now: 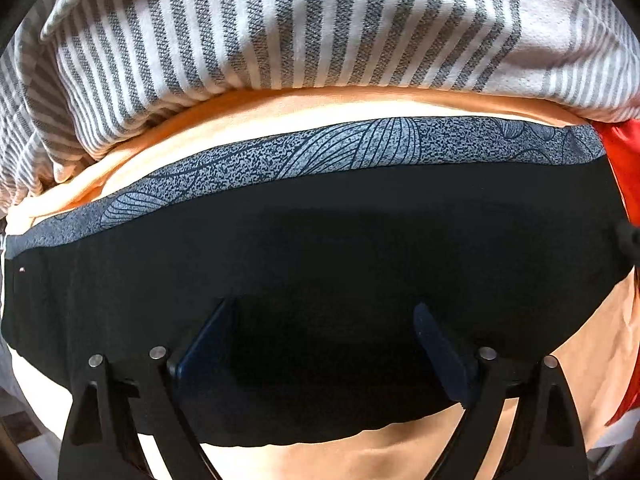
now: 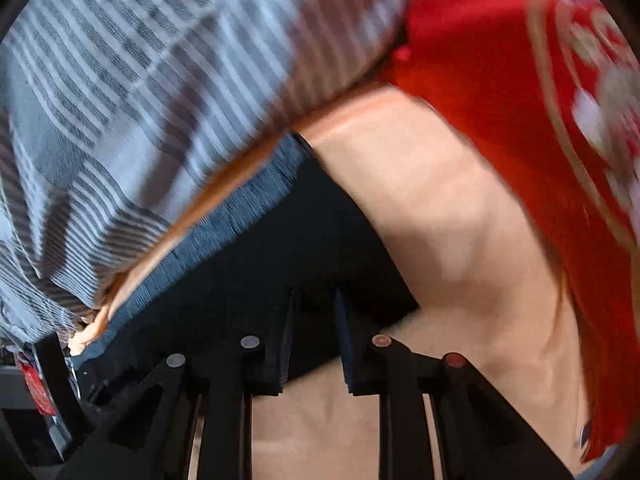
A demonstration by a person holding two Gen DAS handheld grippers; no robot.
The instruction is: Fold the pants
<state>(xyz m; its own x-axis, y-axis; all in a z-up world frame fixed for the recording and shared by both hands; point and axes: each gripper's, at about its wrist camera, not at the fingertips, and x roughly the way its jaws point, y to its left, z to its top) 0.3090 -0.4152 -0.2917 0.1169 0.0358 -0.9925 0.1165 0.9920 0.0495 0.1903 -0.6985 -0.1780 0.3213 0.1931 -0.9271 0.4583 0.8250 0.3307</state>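
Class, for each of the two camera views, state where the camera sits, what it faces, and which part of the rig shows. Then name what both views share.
Left wrist: sits behind the left gripper, facing black pants with a patterned waistband; open fingers show.
Right wrist: sits behind the right gripper, tilted and blurred, facing the pants' corner; fingers narrowly apart.
Shared: pants, striped cloth, red cloth, peach sheet.

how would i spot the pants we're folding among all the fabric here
Start from the peach sheet covering the surface. The black pants lie flat on it, just below the grey-striped fabric. Only they are plain black, with a speckled blue-grey patterned band along the far edge.
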